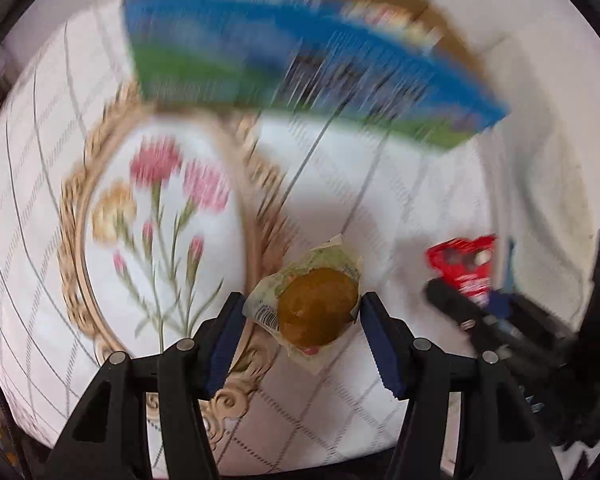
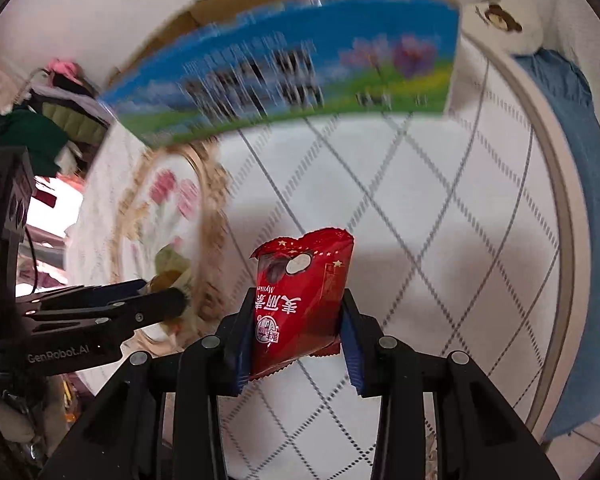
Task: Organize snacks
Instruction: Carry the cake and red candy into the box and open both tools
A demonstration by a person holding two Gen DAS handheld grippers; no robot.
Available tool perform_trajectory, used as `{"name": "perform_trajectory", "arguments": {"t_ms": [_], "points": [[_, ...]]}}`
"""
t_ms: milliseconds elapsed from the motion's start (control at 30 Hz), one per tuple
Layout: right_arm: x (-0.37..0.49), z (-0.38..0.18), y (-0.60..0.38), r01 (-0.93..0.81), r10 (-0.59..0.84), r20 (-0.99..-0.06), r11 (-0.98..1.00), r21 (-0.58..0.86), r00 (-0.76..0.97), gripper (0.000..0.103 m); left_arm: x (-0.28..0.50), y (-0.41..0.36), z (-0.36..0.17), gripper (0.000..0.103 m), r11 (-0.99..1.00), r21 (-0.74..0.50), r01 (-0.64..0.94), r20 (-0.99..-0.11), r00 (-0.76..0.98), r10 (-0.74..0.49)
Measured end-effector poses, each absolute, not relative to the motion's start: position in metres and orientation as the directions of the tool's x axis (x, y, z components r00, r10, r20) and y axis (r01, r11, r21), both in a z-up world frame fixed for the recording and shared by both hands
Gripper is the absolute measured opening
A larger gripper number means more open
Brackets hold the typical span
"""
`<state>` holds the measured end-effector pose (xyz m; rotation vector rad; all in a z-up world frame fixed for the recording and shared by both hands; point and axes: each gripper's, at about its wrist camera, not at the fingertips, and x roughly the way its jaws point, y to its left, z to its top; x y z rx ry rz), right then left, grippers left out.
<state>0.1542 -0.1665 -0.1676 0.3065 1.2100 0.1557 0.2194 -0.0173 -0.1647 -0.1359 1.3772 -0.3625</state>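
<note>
Midway: left hand-held gripper [image 1: 302,314] clamped on wrapped bun [image 1: 317,309], right hand-held gripper [image 2: 299,316] clamped on red packet [image 2: 300,300], both above the bed [image 2: 420,220], short of the blue box [image 2: 292,68].

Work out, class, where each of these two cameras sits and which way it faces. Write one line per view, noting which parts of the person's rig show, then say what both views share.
Left wrist view: sits on the left gripper, facing steeply down over the quilted floral cover; its fingers clamp a wrapped brown cake.
Right wrist view: sits on the right gripper, also angled down; its fingers clamp a red snack packet.
Shared: the blue-and-green printed carton, the cover, and each view catches the other gripper with its snack.
</note>
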Motion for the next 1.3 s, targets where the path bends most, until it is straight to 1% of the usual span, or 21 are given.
{"name": "perform_trajectory", "arguments": {"t_ms": [100, 200, 300, 400, 500, 633, 800, 833, 867, 900, 933, 967, 1000, 1033, 1067, 1300], "points": [[0.168, -0.135, -0.177, 0.036, 0.288, -0.866, 0.943, 0.331, 0.409, 0.039, 0.248, -0.021, -0.121, 0.057, 0.927, -0.313, 0.208, -0.909, 0.218, -0.355], [0.189, -0.104, -0.192, 0.029, 0.275, -0.839, 0.945, 0.326, 0.470, 0.039, 0.279, -0.013, -0.094, 0.057, 0.937, -0.263, 0.232, -0.900, 0.292, -0.325], [0.221, -0.086, -0.196, 0.022, 0.261, -0.821, 0.949, 0.316, 0.508, 0.039, 0.306, -0.013, -0.082, 0.057, 0.954, -0.196, 0.226, -0.904, 0.334, -0.265], [0.251, -0.073, -0.201, 0.013, 0.253, -0.819, 0.953, 0.302, 0.514, 0.039, 0.342, -0.009, -0.084, 0.057, 0.966, -0.161, 0.204, -0.921, 0.319, -0.222], [0.290, -0.083, -0.193, 0.010, 0.258, -0.841, 0.954, 0.298, 0.476, 0.040, 0.379, -0.012, -0.101, 0.057, 0.972, -0.148, 0.183, -0.945, 0.262, -0.194], [0.335, -0.111, -0.180, 0.033, 0.278, -0.872, 0.948, 0.317, 0.402, 0.040, 0.400, -0.020, -0.118, 0.057, 0.977, -0.137, 0.164, -0.966, 0.196, -0.168], [0.358, -0.139, -0.182, 0.064, 0.301, -0.903, 0.940, 0.335, 0.306, 0.041, 0.419, -0.025, -0.136, 0.059, 0.977, -0.145, 0.154, -0.979, 0.123, -0.164], [0.360, -0.142, -0.184, 0.073, 0.298, -0.908, 0.940, 0.332, 0.295, 0.048, 0.419, -0.026, -0.138, 0.059, 0.977, -0.144, 0.154, -0.979, 0.118, -0.163], [0.360, -0.144, -0.185, 0.076, 0.298, -0.909, 0.940, 0.333, 0.292, 0.065, 0.419, -0.026, -0.138, 0.059, 0.978, -0.141, 0.152, -0.981, 0.114, -0.159], [0.360, -0.145, -0.185, 0.081, 0.292, -0.911, 0.941, 0.328, 0.291, 0.074, 0.419, -0.026, -0.139, 0.059, 0.980, -0.138, 0.143, -0.982, 0.106, -0.154], [0.360, -0.145, -0.187, 0.088, 0.288, -0.913, 0.942, 0.325, 0.288, 0.091, 0.419, -0.024, -0.140, 0.059, 0.981, -0.143, 0.131, -0.983, 0.099, -0.156], [0.360, -0.144, -0.188, 0.092, 0.290, -0.912, 0.940, 0.328, 0.290, 0.095, 0.419, -0.023, -0.140, 0.066, 0.981, -0.147, 0.123, -0.983, 0.095, -0.159], [0.361, -0.143, -0.190, 0.099, 0.279, -0.915, 0.942, 0.320, 0.293, 0.095, 0.419, -0.023, -0.139, 0.080, 0.983, -0.142, 0.120, -0.983, 0.096, -0.154], [0.361, -0.141, -0.191, 0.103, 0.254, -0.923, 0.950, 0.294, 0.290, 0.095, 0.418, -0.023, -0.137, 0.087, 0.983, -0.134, 0.123, -0.984, 0.103, -0.147], [0.362, -0.139, -0.191, 0.105, 0.230, -0.930, 0.957, 0.269, 0.286, 0.098, 0.417, -0.024, -0.135, 0.092, 0.984, -0.126, 0.128, -0.983, 0.115, -0.141], [0.367, -0.132, -0.193, 0.123, 0.083, -0.957, 0.985, 0.121, 0.276, 0.099, 0.412, -0.025, -0.133, 0.092, 0.988, -0.097, 0.121, -0.985, 0.134, -0.113]]}}
